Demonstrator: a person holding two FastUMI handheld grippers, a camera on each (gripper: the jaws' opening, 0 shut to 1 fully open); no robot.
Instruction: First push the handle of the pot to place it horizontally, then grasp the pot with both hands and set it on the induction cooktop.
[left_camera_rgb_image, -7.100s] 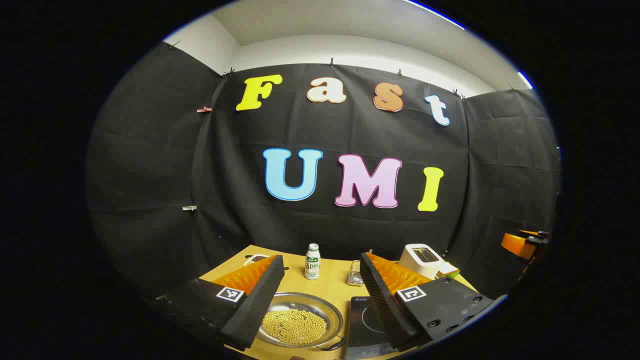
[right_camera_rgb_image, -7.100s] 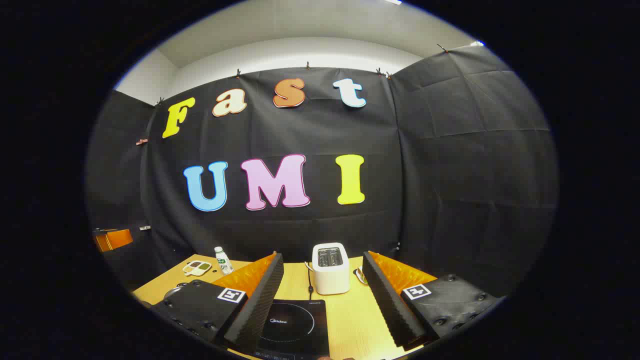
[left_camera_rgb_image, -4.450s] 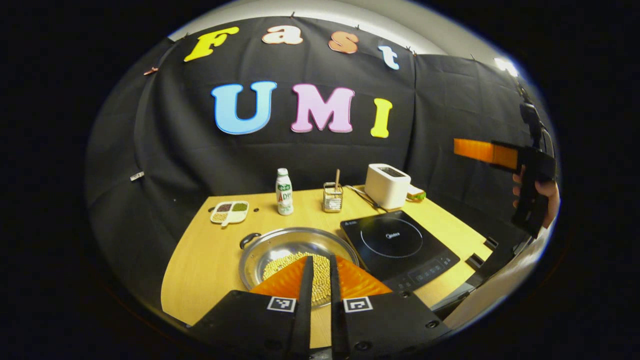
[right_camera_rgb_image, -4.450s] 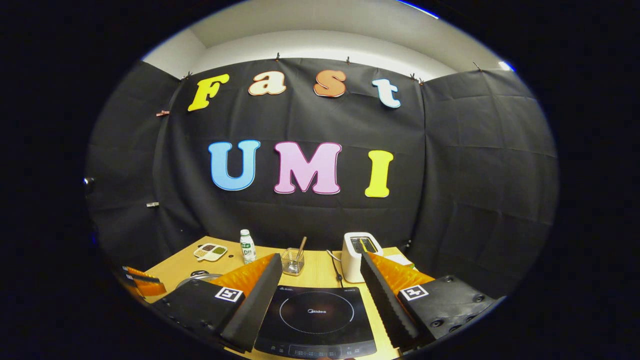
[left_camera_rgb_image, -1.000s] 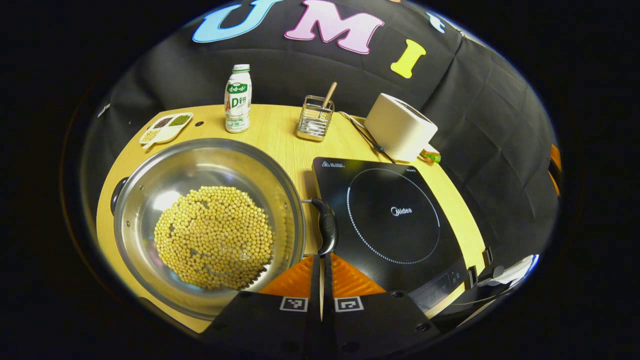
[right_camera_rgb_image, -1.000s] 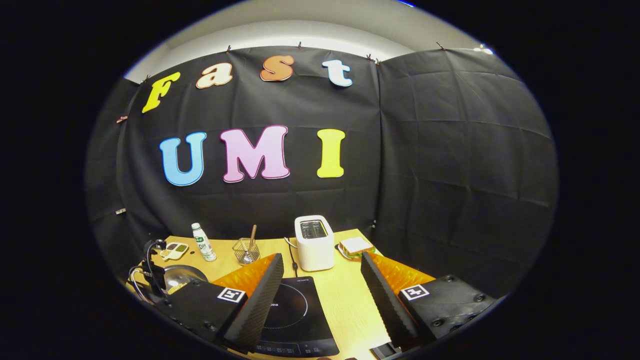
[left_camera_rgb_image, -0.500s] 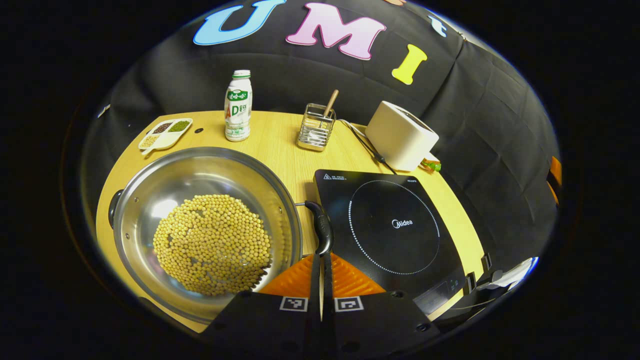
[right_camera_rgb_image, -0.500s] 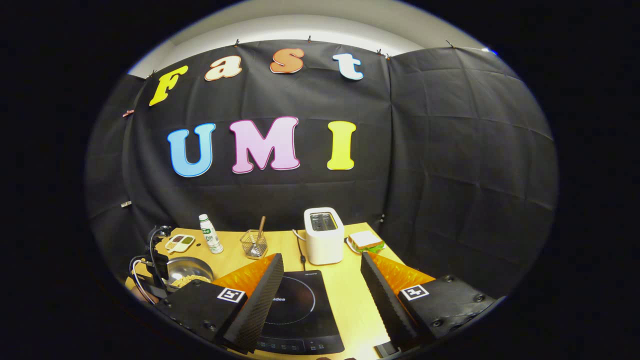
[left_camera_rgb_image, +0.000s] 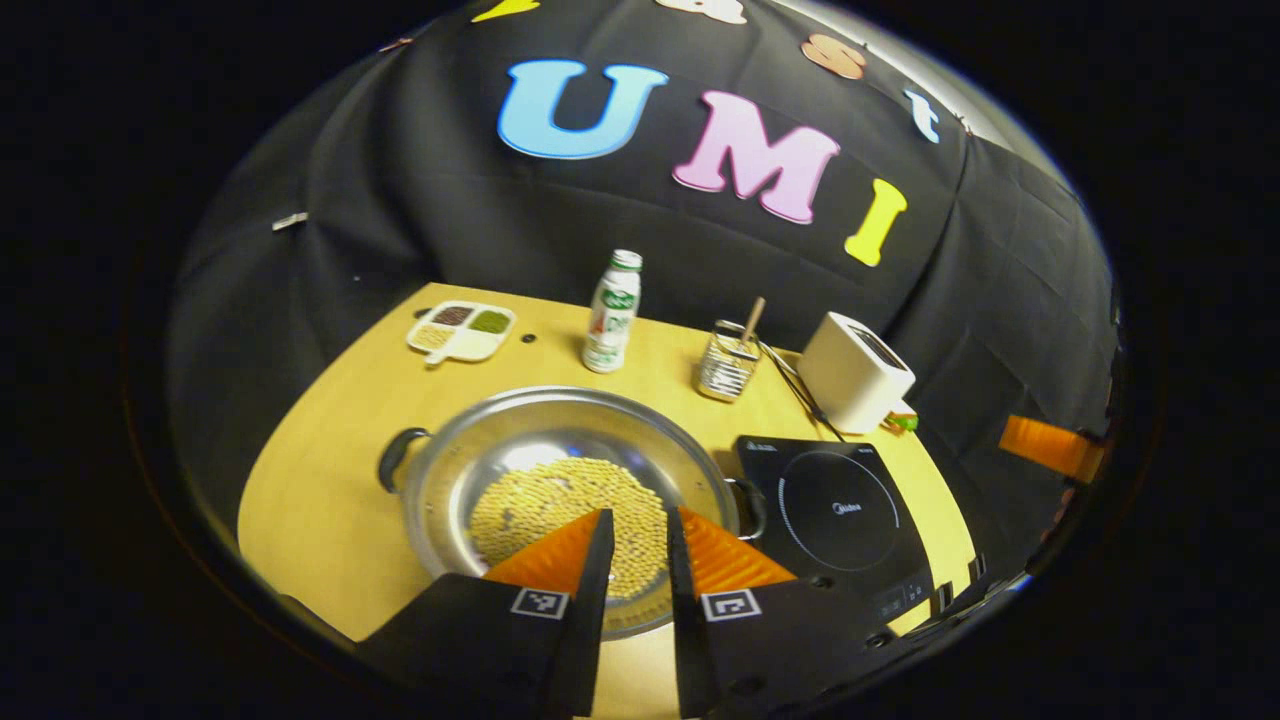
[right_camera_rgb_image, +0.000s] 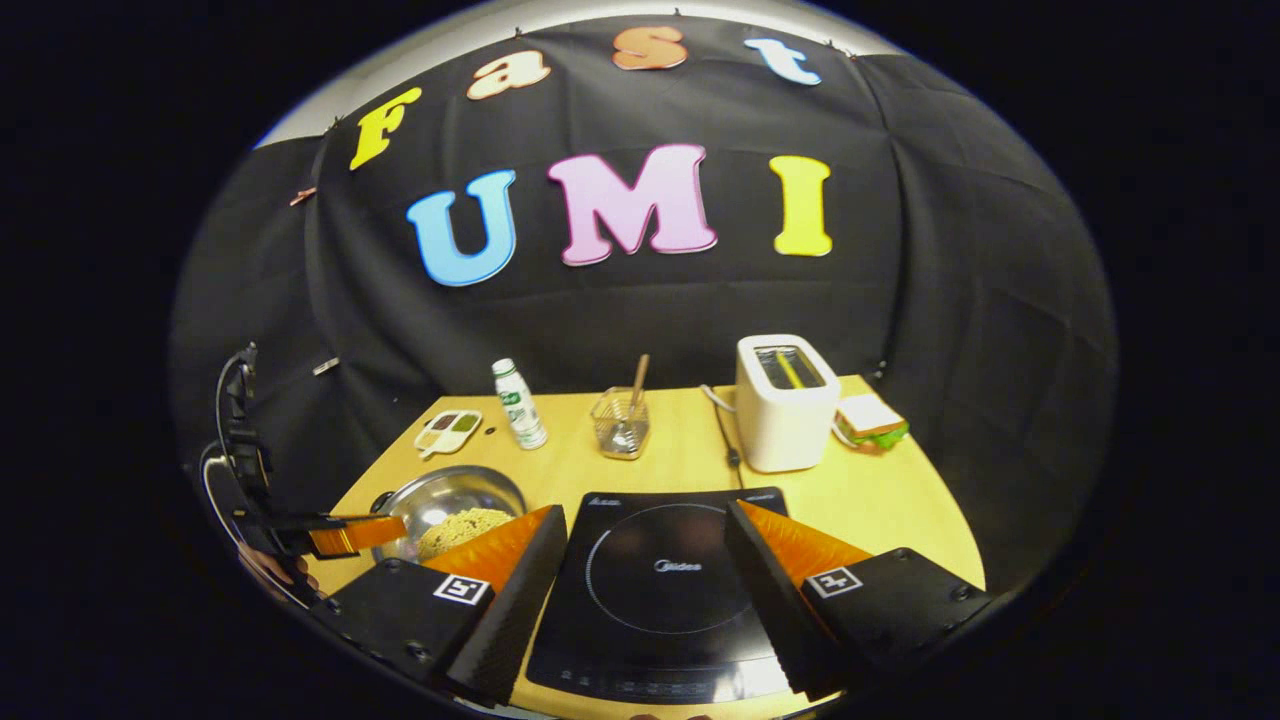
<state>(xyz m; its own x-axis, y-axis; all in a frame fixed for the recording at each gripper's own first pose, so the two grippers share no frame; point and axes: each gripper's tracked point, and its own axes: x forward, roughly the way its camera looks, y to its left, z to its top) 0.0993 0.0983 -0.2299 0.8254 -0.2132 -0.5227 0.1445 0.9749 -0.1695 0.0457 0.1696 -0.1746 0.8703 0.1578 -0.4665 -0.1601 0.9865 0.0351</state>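
A: Where is the pot (left_camera_rgb_image: 560, 480)?

B: On the surface (left_camera_rgb_image: 330, 480), at 9 o'clock of the cooktop (left_camera_rgb_image: 840, 510) and just beside it; in the left gripper view its two handles lie at 9 and 3 o'clock, one (left_camera_rgb_image: 395, 460) pointing away from the cooktop, the other (left_camera_rgb_image: 752, 505) right at the cooktop's edge; yellow beans (left_camera_rgb_image: 560, 500) cover its bottom.

A: And the left tool (left_camera_rgb_image: 632, 525)?

B: Above the near rim of the pot; its fingers are parted by a narrow gap and grasp nothing; beans show through the gap. In the right gripper view it (right_camera_rgb_image: 355, 532) sits at 9 o'clock, edge-on, just over the pot (right_camera_rgb_image: 450, 500); a bit of a hand (right_camera_rgb_image: 265, 568) shows behind it.

A: The right tool (right_camera_rgb_image: 645, 535)?

B: Released wide; its fingers frame the cooktop (right_camera_rgb_image: 660, 575) and touch nothing that I can see. In the left gripper view part of it (left_camera_rgb_image: 1050, 445) shows at 3 o'clock, off the surface's edge.

A: What else stands there?

B: At 12 o'clock, along the back: a divided dish (left_camera_rgb_image: 460, 330) of grains, a bottle (left_camera_rgb_image: 610, 315) standing upright, a wire holder (left_camera_rgb_image: 728, 365) with a stick leaning in it, a toaster (left_camera_rgb_image: 855, 372) with its cord running toward the cooktop; in the right gripper view a sandwich (right_camera_rgb_image: 870, 418) lies at 3 o'clock of the toaster (right_camera_rgb_image: 785, 400).
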